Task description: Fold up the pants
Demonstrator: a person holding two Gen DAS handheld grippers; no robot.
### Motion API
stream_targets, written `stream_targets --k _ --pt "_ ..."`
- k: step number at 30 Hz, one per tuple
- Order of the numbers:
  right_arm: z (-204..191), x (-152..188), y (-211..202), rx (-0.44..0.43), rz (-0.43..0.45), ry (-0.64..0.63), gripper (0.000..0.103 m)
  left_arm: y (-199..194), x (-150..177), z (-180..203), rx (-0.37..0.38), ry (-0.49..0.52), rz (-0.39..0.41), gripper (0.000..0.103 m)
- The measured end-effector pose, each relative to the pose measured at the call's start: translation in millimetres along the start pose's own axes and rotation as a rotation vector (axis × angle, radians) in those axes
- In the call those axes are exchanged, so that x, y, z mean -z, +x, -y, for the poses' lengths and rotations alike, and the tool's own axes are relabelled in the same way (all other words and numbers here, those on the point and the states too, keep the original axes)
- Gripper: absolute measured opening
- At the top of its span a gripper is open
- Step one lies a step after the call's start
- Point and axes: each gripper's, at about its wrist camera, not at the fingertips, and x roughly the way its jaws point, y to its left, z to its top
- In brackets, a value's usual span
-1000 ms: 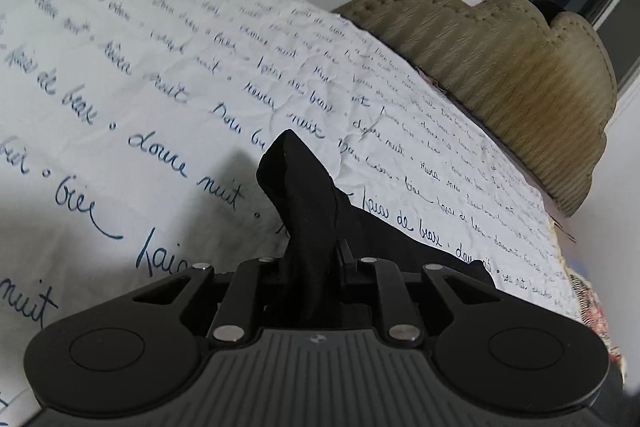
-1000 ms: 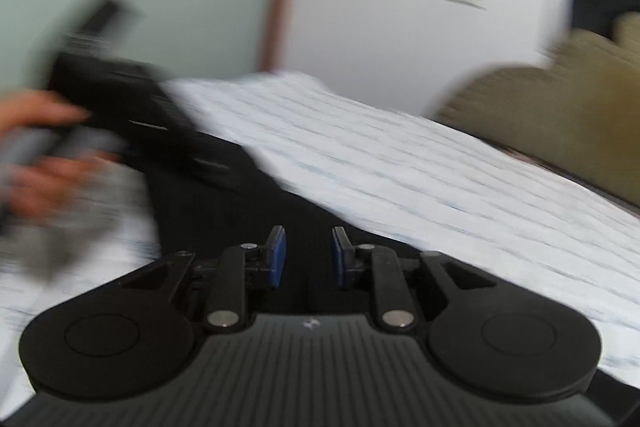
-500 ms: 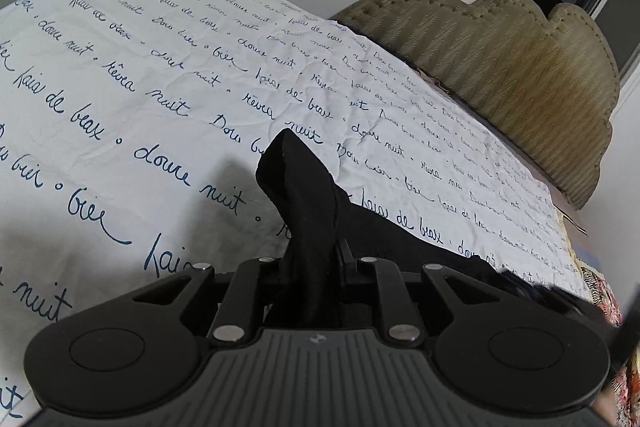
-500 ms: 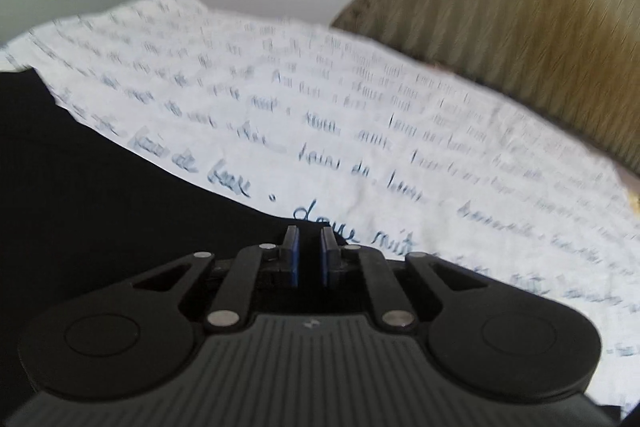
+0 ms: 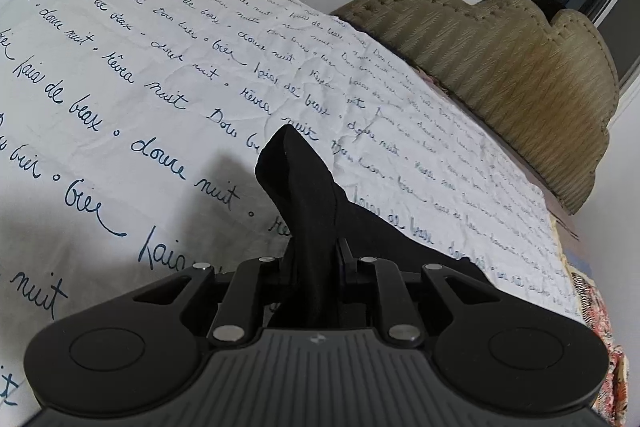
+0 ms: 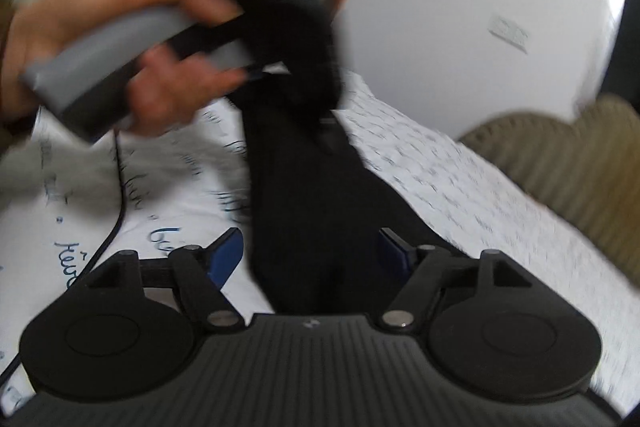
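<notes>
RIGHT VIEW ONLY: hand [image 6: 120,51] holding left claw [image 5: 312,259] | LEFT CLAW: clenched on pants [image 5: 304,187] | RIGHT CLAW [image 6: 312,255]: jaws opening, pants between pads, unpressed | PANTS: black, bunched, lifted off bed [image 5: 120,87].

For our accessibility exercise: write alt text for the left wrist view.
The left tongs are shut on a bunched fold of black pants, lifting it above a white bedsheet printed with blue cursive writing. A tufted olive headboard stands behind.
</notes>
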Motion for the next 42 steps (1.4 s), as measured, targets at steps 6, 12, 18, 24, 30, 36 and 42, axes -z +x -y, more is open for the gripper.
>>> stream_targets --k 6,12,18,24,30,36,42 --pt "-41 -1 42 0.175 -0.047 -0.274 0.064 -5 -1 4 0.008 -0.012 -0.001 0.016" --pt "-50 3 48 0.214 -0.048 -0.322 0.011 -13 2 15 -0.011 -0.002 0.032 0.016" --pt "-22 -4 21 0.195 0.035 -0.139 0.009 -35 0 41 0.005 0.011 0.085 0.016" --pt "23 -8 -14 0.169 0.097 0.088 0.009 -51 7 87 0.039 0.058 0.136 0.016" --pt "62 6 -46 0.184 0.145 0.231 0.009 -57 21 142 0.061 0.14 0.164 0.016" --pt "95 34 -81 0.216 0.189 0.34 0.009 -48 44 201 0.086 0.237 0.159 0.016" --pt "123 65 -115 0.269 0.222 0.44 0.008 -27 75 255 0.112 0.33 0.112 0.016"
